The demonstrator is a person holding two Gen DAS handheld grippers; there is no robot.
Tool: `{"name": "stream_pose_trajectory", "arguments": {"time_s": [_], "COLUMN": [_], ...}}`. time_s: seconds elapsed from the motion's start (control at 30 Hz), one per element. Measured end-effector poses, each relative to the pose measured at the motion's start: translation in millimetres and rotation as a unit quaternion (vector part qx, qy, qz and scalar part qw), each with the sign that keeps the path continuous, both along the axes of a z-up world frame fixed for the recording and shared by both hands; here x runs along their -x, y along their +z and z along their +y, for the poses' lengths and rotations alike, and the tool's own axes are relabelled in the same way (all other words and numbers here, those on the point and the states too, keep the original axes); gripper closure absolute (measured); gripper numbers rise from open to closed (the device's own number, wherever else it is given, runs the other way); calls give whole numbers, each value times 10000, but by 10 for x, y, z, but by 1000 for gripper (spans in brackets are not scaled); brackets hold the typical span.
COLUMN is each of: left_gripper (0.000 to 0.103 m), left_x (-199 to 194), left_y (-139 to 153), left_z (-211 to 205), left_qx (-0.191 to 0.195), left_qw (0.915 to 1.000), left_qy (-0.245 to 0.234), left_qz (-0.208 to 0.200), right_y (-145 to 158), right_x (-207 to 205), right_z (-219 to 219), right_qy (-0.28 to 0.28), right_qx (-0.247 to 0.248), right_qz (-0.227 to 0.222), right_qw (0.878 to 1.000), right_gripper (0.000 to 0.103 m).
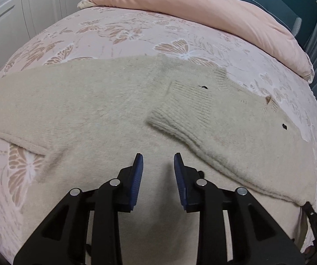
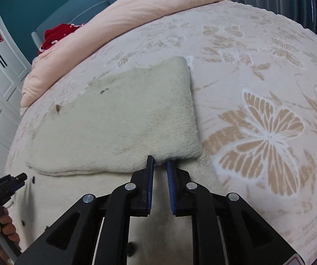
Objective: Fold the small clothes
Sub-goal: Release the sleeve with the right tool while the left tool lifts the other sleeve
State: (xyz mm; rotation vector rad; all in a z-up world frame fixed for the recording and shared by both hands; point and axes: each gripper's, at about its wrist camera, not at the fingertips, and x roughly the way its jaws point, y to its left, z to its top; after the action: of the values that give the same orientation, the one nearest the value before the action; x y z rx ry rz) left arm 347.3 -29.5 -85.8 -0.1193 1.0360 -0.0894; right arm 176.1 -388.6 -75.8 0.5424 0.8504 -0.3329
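- Nearest in the left wrist view, the left gripper (image 1: 158,158) hangs released over the fuzzy cream knitted sweater (image 1: 96,110); its blue ribbed pads stand apart with bare knit showing between them, nothing gripped
- In the right wrist view the right gripper (image 2: 159,161) has its jaws only narrowly apart, tips at the near edge of a folded-over flap of the sweater (image 2: 136,114); whether the pads pinch the fabric I cannot tell
- The sweater lies flat on the bed; a sleeve with a ribbed cuff (image 1: 180,108) is folded across the body; small dark heart-shaped buttons (image 1: 284,127) dot the front
- A hand (image 2: 1,225) grips the other tool's handle at the left edge
- Beneath lies a plush pink bedspread with raised tan butterfly patterns (image 2: 269,132)
- Farther back, a smooth pink duvet (image 1: 202,6) is bunched up; a red cloth (image 2: 56,35) beyond it
- Farthest, a teal padded headboard (image 2: 70,11); white panelled wardrobe doors (image 1: 25,4)
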Motion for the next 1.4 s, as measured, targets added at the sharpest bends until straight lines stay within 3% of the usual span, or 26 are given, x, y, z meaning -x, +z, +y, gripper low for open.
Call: {"name": "stream_pose_trajectory", "arguments": {"time_s": [0.17, 0.23, 0.3, 0.4, 0.5, 0.57, 0.63, 0.73, 0.83, 0.87, 0.9, 0.93, 1.0, 1.13, 1.3, 1.4], "left_gripper": [62, 43, 17, 11, 10, 10, 11, 31, 50, 76, 92, 93, 93, 94, 94, 93], "left_x": [60, 78, 103, 88, 22, -58, -154, -261, -298, -337, -388, -395, -361, -435, -450, -380], "left_y": [89, 144, 216, 285, 249, 186, 96, -61, -95, -86, -90, -72, 80, 593, 1271, 1499], "left_z": [502, 814, 1237, 2078, 2971, 3465, 3864, 4214, 4287, 4272, 4258, 4247, 4161, 3685, 2622, 1800], "left_qx": [-264, -229, -101, 96, 217, 197, 284, 1010, 1163, 1210, 1347, 1557, 1598, 1502, 1955, 2172], "left_qw": [9994, 9990, 9975, 9893, 9688, 9534, 9398, 9223, 9040, 9060, 9100, 9106, 9095, 9380, 9562, 9633], "left_qy": [193, 359, 674, 1428, 2460, 3009, 3404, 3728, 4115, 4056, 3921, 3828, 3833, 3028, 1769, 915], "left_qz": [-98, -95, -168, -270, -185, -130, -32, 133, 75, 67, 116, 96, -175, -772, -1268, -1284], "right_y": [142, 85, -3, -184, -269, -277, -292, -292, -297, -298, -301, -304, -315, -325, -328, -330], "right_x": [255, 314, 364, 459, 530, 487, 482, 443, 406, 395, 387, 385, 392, 406, 425, 441], "right_z": [603, 868, 1099, 1321, 1423, 1446, 1469, 1545, 1642, 1668, 1687, 1694, 1688, 1656, 1610, 1582], "right_qy": [481, 698, 903, 879, 736, 834, 981, 1157, 1285, 1313, 1336, 1354, 1369, 1381, 1380, 1372], "right_qx": [-104, -118, -80, 48, 266, 258, 183, 282, 519, 584, 632, 649, 613, 479, 337, 224], "right_qz": [-248, -173, -113, -82, -185, -136, -197, -161, -76, -50, -36, -34, -60, -149, -249, -322], "right_qw": [9985, 9973, 9958, 9961, 9968, 9961, 9948, 9927, 9903, 9896, 9890, 9887, 9887, 9892, 9895, 9898], "right_gripper": [87, 86, 86, 84, 83, 74, 59, 47, 39, 38, 36, 35, 34, 32, 32, 31]}}
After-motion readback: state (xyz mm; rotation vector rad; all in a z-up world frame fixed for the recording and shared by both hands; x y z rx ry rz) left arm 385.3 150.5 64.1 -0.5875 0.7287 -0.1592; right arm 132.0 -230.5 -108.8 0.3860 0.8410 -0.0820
